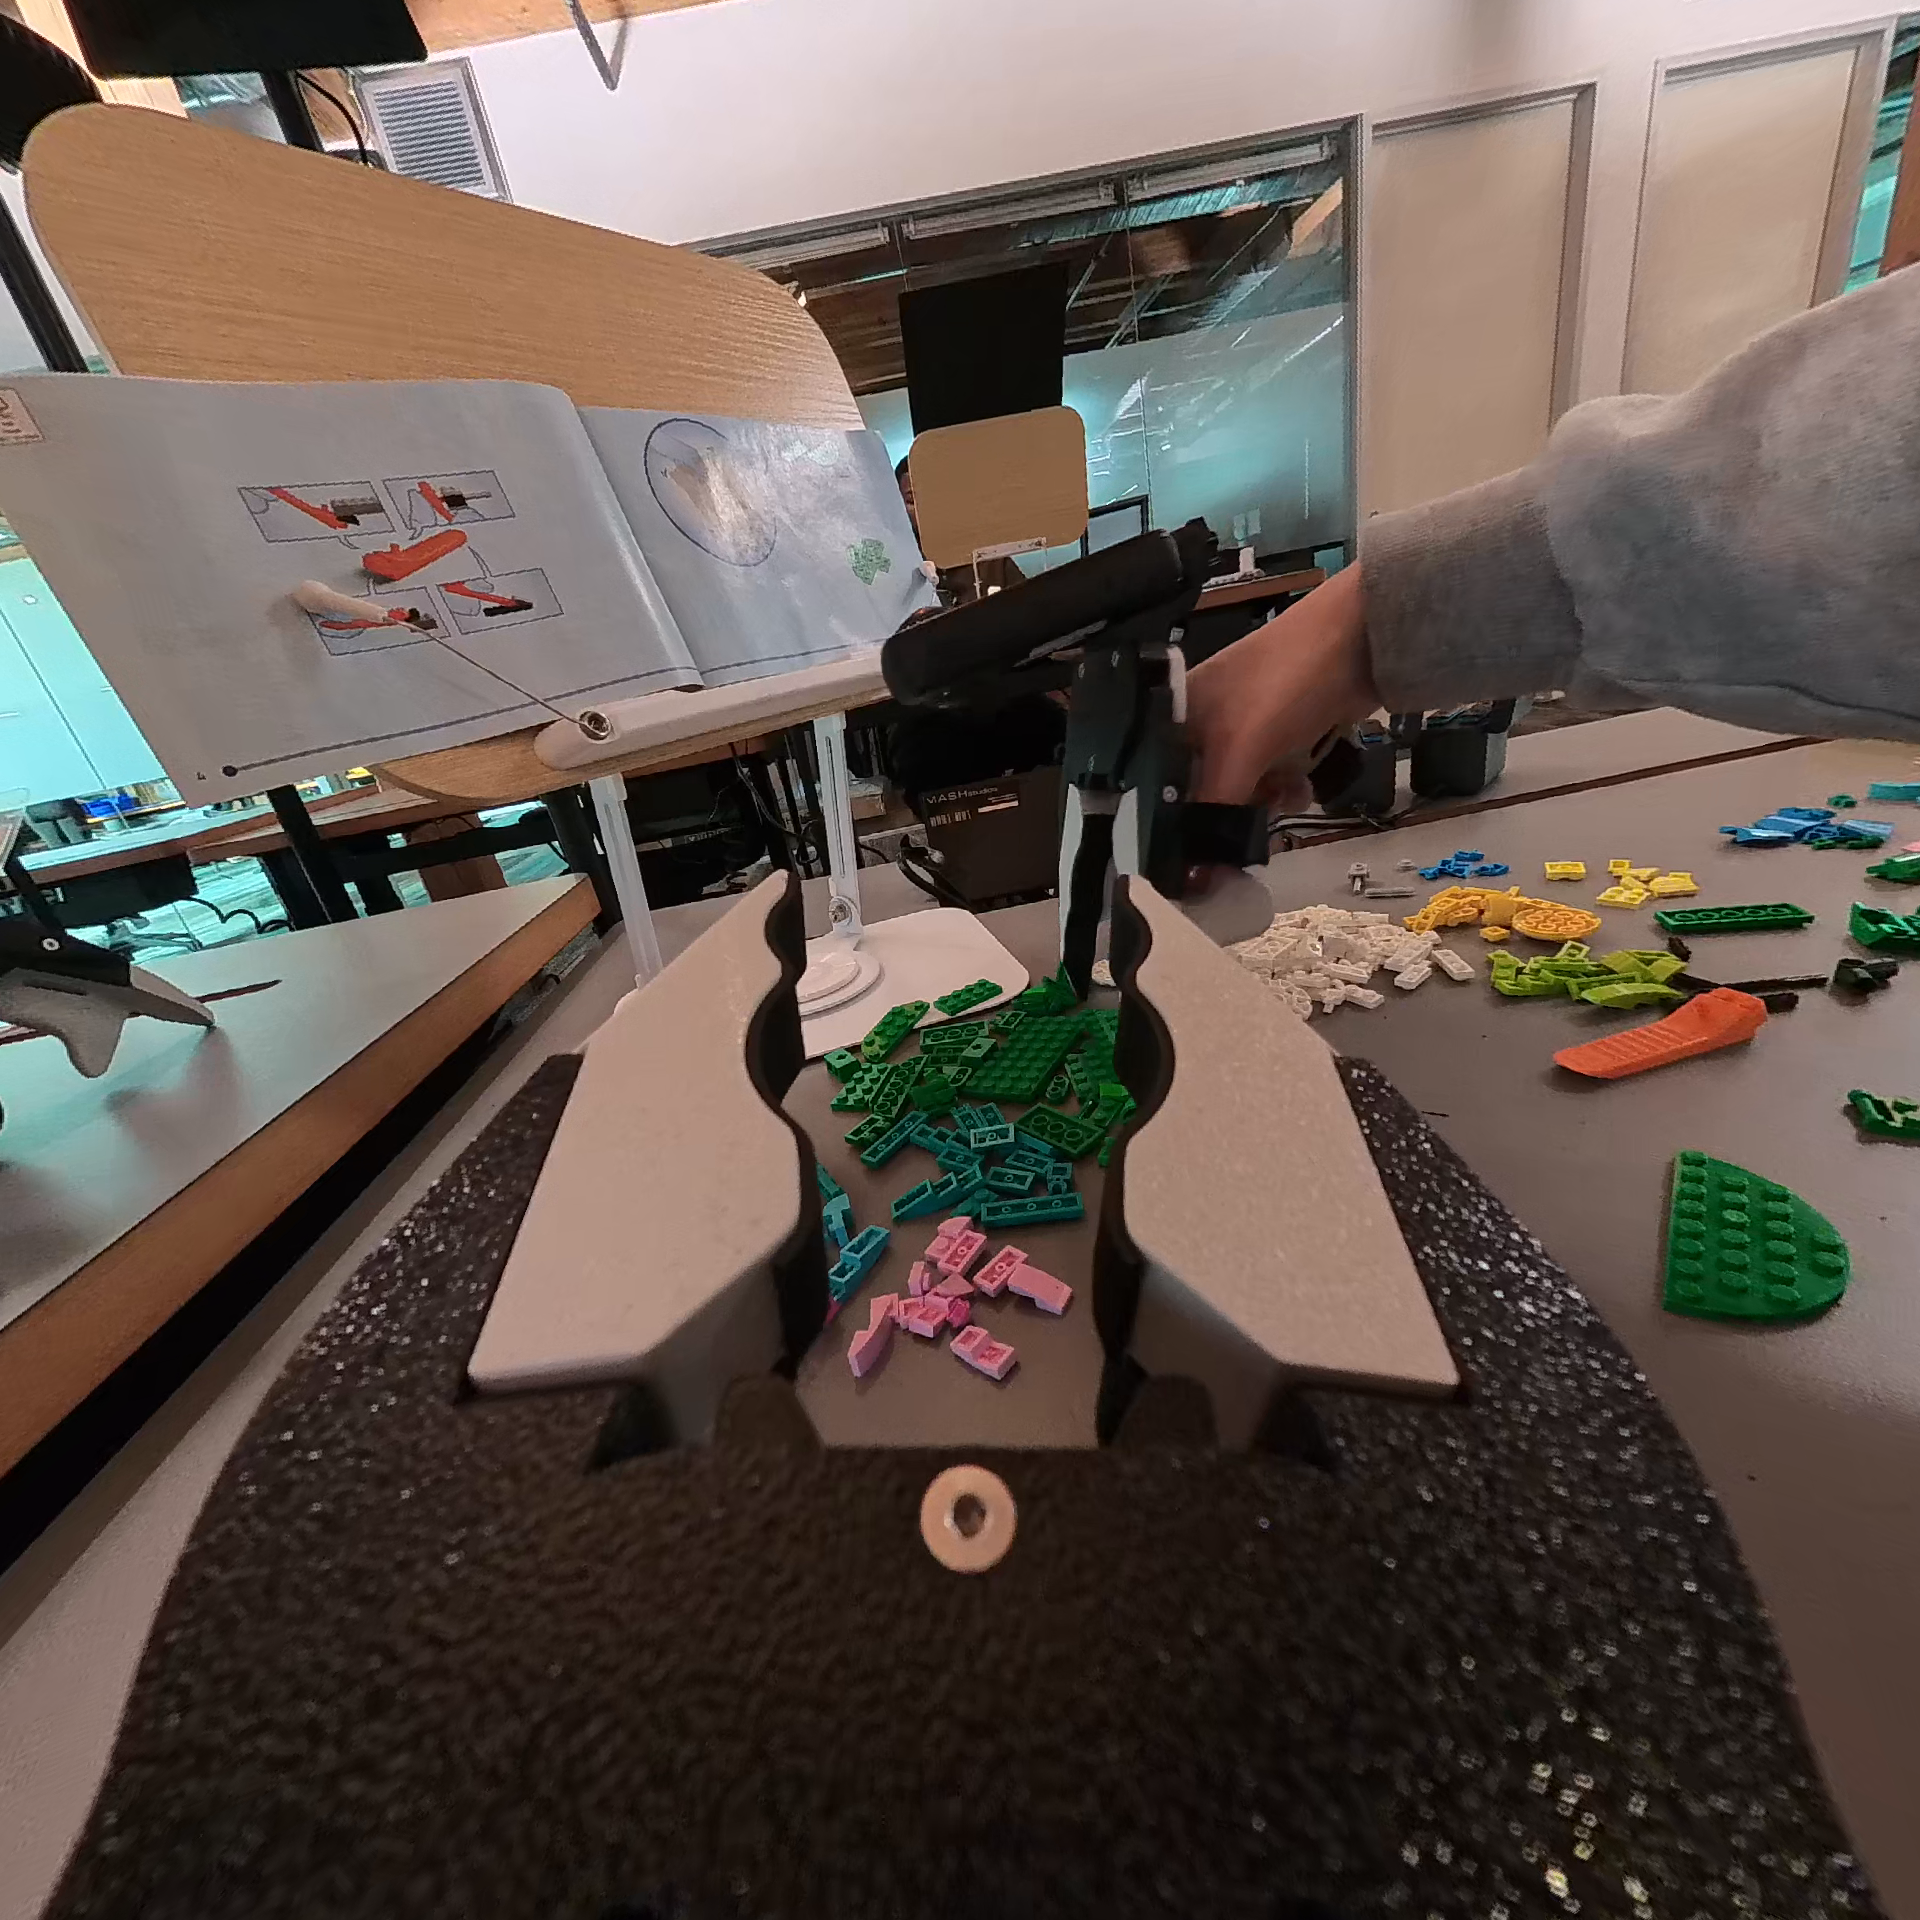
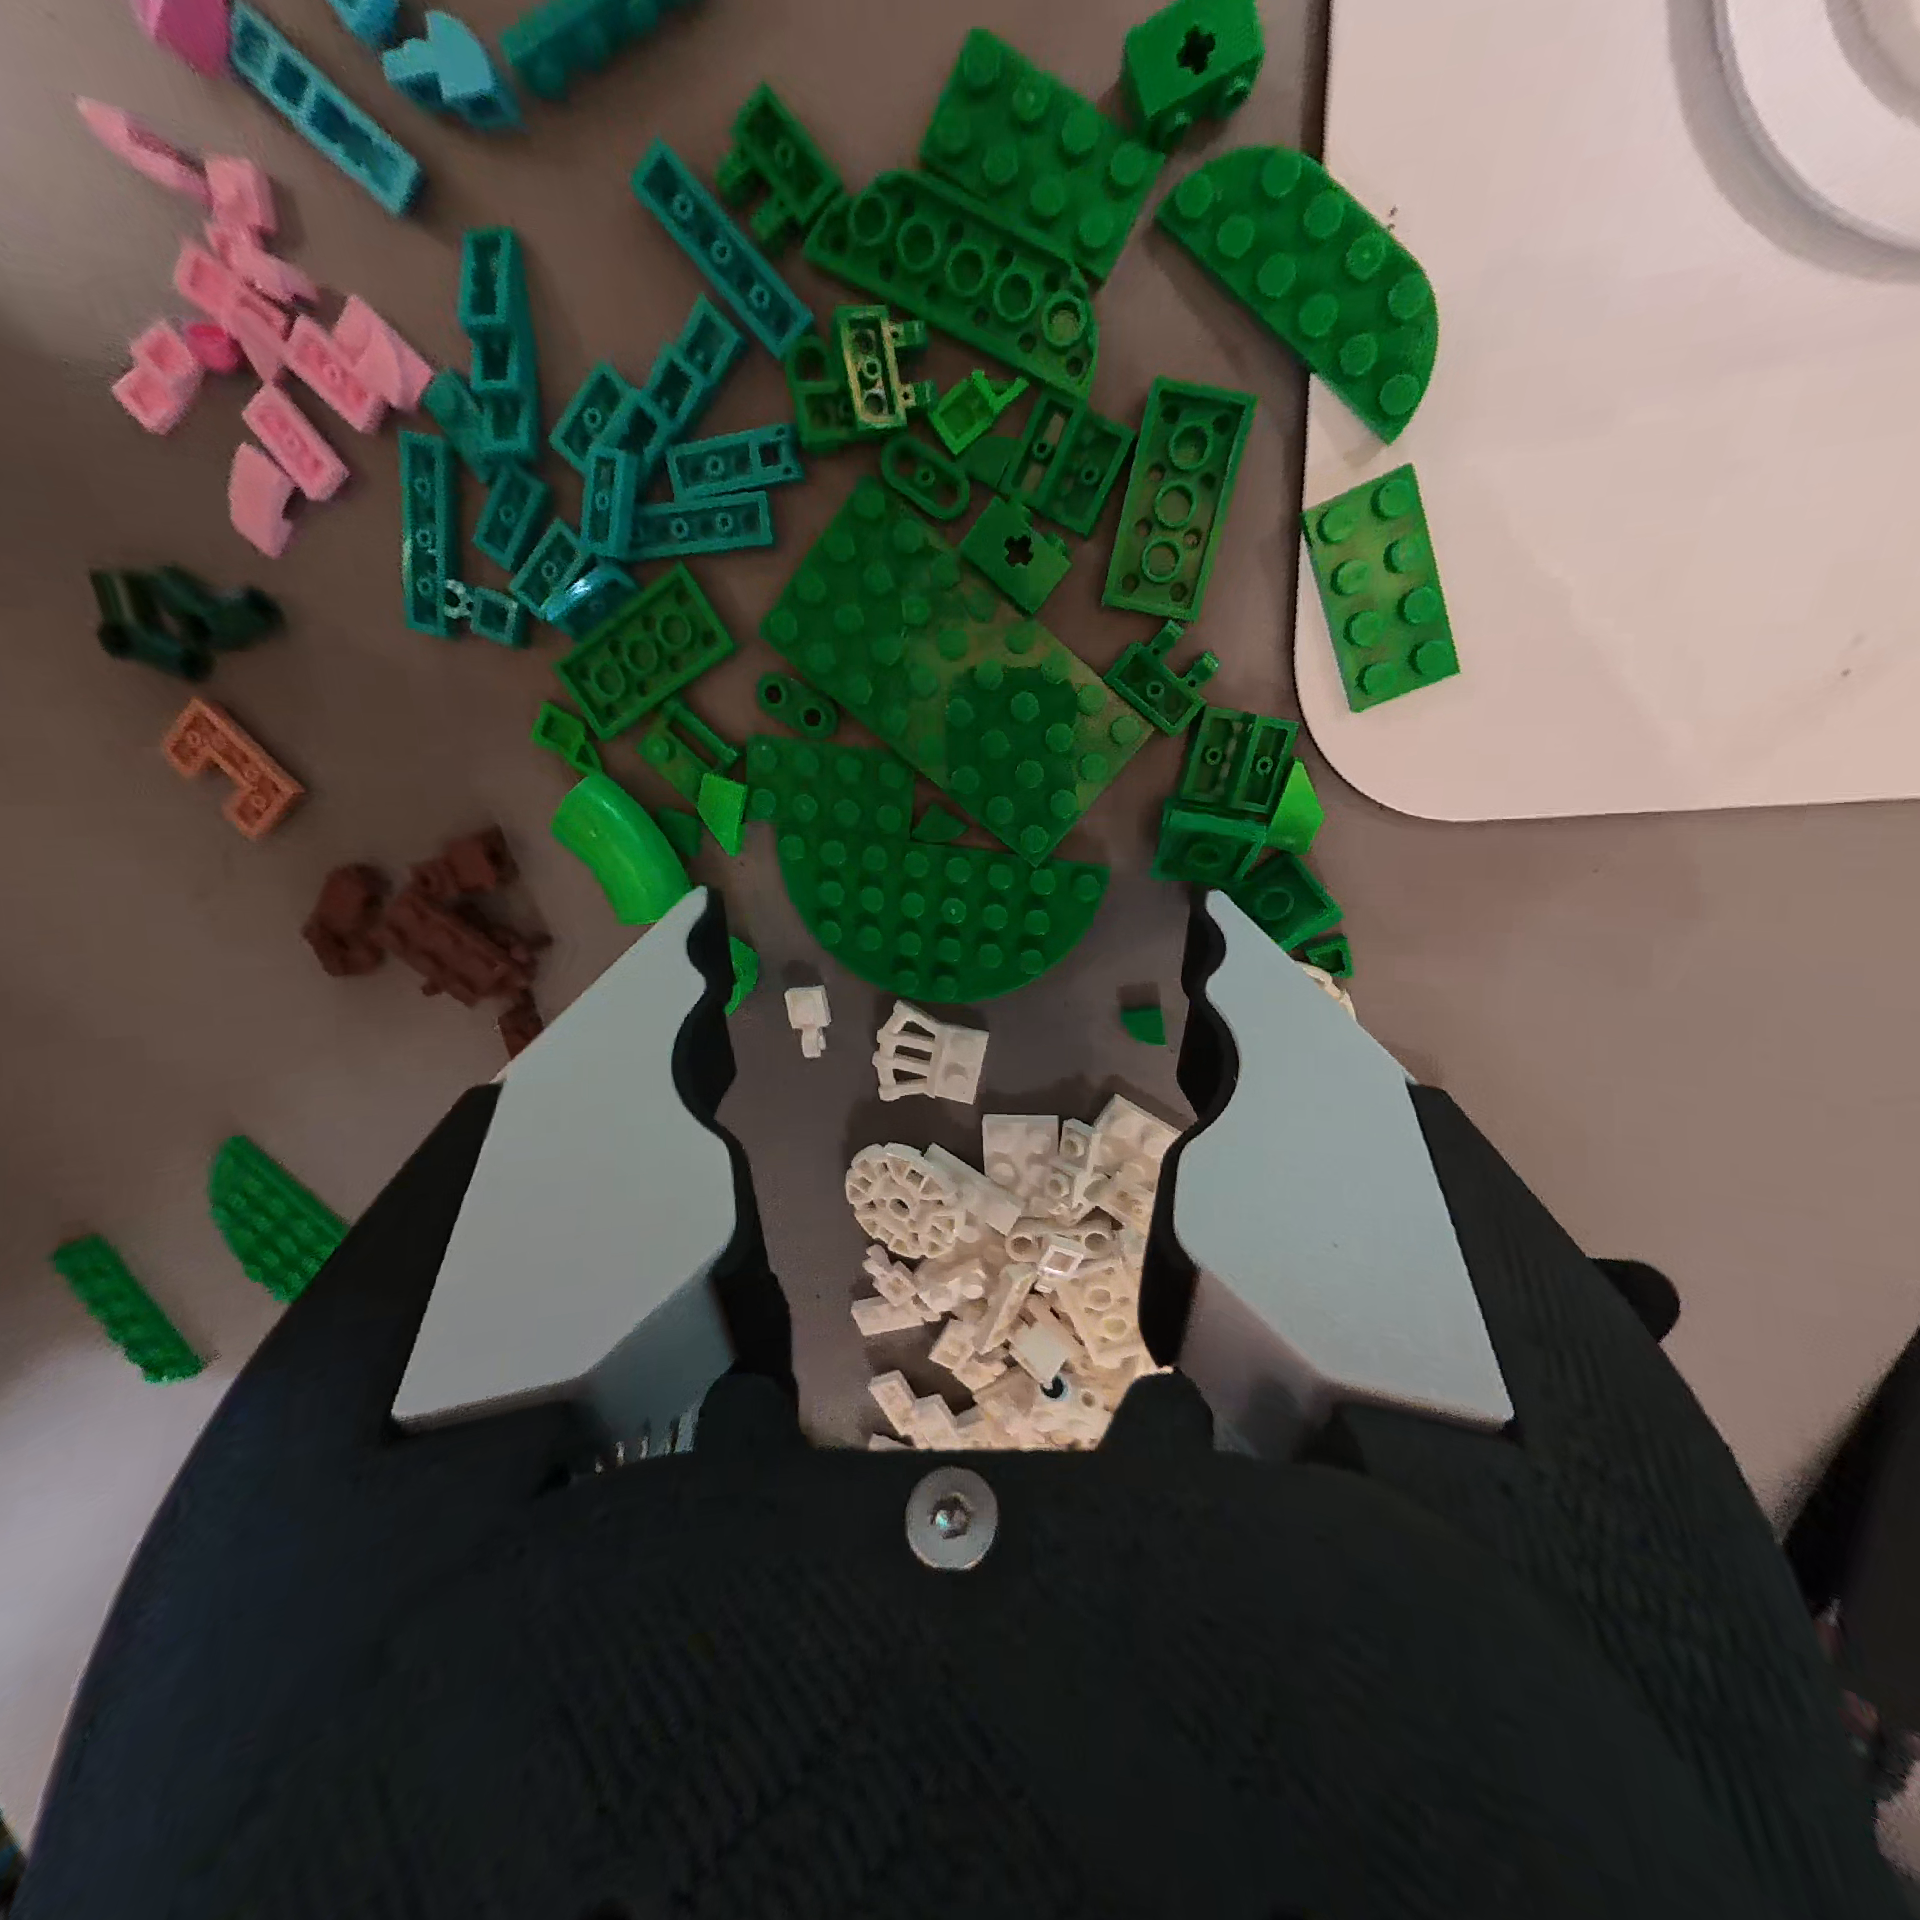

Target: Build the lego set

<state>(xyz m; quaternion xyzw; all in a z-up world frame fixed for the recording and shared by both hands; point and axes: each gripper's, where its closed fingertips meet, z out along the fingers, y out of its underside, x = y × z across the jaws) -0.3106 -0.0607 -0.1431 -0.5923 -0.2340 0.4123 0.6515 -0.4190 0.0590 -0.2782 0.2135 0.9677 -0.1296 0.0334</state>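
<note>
Left wrist view: left gripper, jaws spread and bare, hovers over green bricks on the grey table, pink bricks nearer; right wrist view: right gripper, jaws spread wide and bare, points down between white bricks and a green half-round plate.

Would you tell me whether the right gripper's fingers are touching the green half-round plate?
Apart. The right wrist view shows bare table between the open fingers and the green half-round plate.
</note>
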